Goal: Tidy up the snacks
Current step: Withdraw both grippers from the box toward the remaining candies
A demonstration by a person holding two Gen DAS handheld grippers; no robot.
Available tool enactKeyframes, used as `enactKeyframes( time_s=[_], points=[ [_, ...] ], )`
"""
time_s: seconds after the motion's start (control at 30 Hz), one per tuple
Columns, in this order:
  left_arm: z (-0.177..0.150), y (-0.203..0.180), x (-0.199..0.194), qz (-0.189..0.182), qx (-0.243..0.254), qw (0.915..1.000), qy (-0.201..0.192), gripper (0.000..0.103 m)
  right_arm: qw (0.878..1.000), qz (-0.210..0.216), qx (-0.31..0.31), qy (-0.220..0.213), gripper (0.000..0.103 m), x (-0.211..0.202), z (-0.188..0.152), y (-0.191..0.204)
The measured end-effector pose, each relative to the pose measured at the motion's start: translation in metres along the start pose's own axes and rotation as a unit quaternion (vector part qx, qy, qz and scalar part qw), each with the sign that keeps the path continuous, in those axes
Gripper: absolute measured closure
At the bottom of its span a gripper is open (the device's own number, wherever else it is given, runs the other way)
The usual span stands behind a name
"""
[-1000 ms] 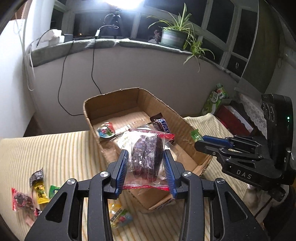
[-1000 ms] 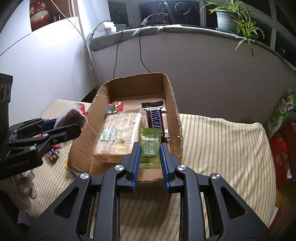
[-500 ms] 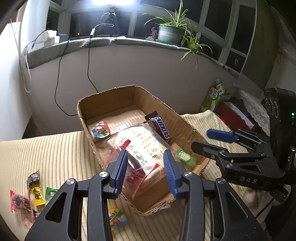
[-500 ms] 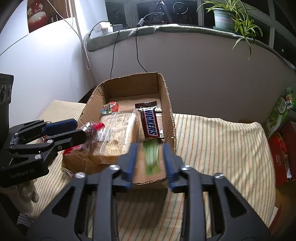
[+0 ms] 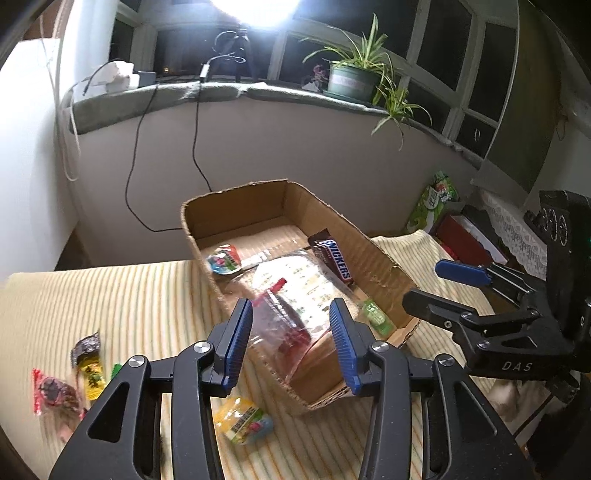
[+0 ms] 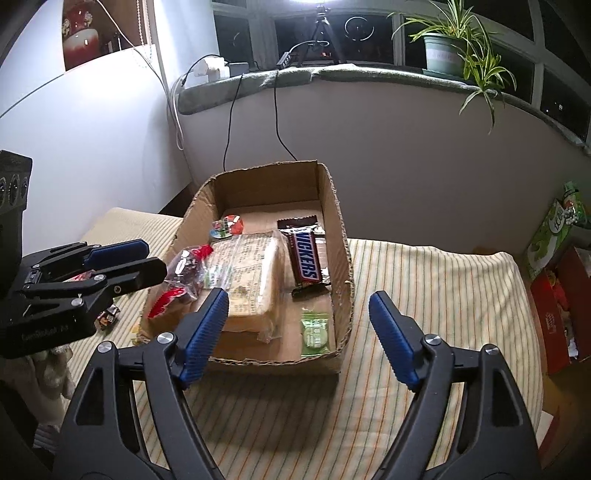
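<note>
A cardboard box (image 6: 341, 258) is set on the striped bedcover (image 6: 424, 295) before the window ledge (image 6: 369, 75). Inside, a biscuit pack (image 6: 255, 273) is laid at the left, a Snickers bar (image 6: 304, 256) along the right wall, a wrapped sweet (image 6: 314, 332) at the near right corner. Loose snacks (image 5: 74, 380) are scattered left of the box. A potted plant (image 6: 443, 51) is placed on the ledge behind.

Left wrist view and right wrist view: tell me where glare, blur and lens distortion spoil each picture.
Left wrist view: the lamp at the top edge blows out to white; the red-edged packet over the cardboard box is smeared; the window ledge bows. Right wrist view: a smaller glare at the top, corners vignetted black, the green candy sharp.
</note>
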State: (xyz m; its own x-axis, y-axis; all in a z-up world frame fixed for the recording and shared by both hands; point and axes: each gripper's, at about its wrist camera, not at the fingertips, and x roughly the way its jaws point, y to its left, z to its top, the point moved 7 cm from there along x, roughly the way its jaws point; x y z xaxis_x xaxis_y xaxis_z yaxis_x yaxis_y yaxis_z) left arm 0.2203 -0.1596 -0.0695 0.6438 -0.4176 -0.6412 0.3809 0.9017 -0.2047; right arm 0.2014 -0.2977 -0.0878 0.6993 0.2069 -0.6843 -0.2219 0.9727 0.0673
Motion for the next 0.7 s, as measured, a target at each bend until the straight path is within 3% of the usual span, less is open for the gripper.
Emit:
enactKeyframes(
  time_s=[0.37, 0.7],
  points=[
    [-0.008, 0.032, -0.038, 0.021, -0.024, 0.9992, -0.024, 0.061, 0.999, 0.03, -0.014, -0.009, 0.022, -0.022, -0.007, 0.041],
    [-0.033, 0.103, -0.09, 0.076, -0.074, 0.9931, -0.049, 0.061, 0.995, 0.085, -0.052, -0.008, 0.022, -0.038, -0.021, 0.101]
  ],
)
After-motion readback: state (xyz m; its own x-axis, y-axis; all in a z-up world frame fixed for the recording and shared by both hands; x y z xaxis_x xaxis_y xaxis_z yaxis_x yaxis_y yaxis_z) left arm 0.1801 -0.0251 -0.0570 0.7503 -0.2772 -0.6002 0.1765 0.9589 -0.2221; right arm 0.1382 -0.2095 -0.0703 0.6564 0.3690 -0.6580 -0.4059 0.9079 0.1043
